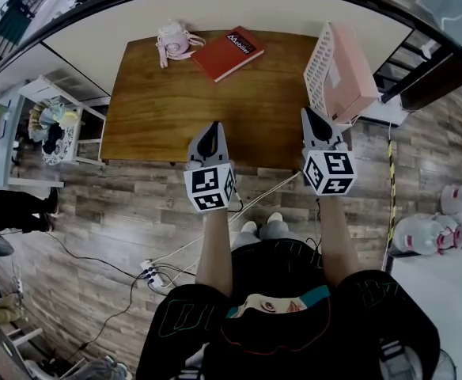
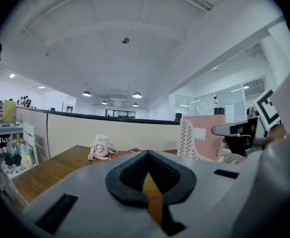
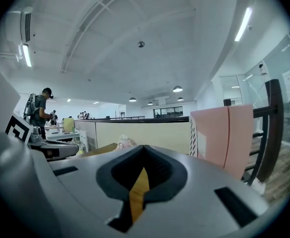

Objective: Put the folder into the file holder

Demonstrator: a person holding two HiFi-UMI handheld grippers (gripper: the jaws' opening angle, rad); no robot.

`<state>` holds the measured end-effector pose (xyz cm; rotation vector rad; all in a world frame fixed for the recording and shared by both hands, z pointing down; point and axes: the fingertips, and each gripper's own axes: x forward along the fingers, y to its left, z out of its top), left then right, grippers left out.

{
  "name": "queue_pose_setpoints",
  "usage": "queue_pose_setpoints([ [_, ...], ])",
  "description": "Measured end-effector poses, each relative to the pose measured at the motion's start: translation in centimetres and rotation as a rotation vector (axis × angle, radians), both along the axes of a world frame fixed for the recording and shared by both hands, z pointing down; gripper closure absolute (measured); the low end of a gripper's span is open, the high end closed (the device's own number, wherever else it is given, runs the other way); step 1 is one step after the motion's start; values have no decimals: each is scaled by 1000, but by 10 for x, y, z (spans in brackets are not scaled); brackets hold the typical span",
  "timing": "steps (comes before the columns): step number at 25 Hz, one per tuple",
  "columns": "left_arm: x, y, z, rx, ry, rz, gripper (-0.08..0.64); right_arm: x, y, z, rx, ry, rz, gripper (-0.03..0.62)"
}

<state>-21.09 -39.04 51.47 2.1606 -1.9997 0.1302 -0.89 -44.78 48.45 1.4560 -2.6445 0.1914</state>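
A red folder (image 1: 228, 52) lies flat at the far middle of the wooden table (image 1: 160, 109); in the left gripper view only a thin red strip of it (image 2: 122, 153) shows. The pink file holder (image 1: 340, 74) with a white perforated side stands upright at the table's right end, and it shows too in the left gripper view (image 2: 202, 143) and in the right gripper view (image 3: 224, 138). My left gripper (image 1: 212, 127) hovers over the table's near edge, shut and empty (image 2: 147, 153). My right gripper (image 1: 307, 112) is just in front of the holder, shut, nothing in it (image 3: 144, 148).
A small pink bottle with a strap (image 1: 172, 42) sits left of the folder at the far edge. A low partition wall (image 2: 75, 133) runs behind the table. White cables and a power strip (image 1: 153, 274) lie on the floor near my feet. A dark chair back (image 3: 271, 133) stands right of the holder.
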Motion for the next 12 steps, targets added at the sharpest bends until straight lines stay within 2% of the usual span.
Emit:
queue_pose_setpoints([
  [12,25,-4,5,-6,14,51,563,20,0,-3,11,7,26,589],
])
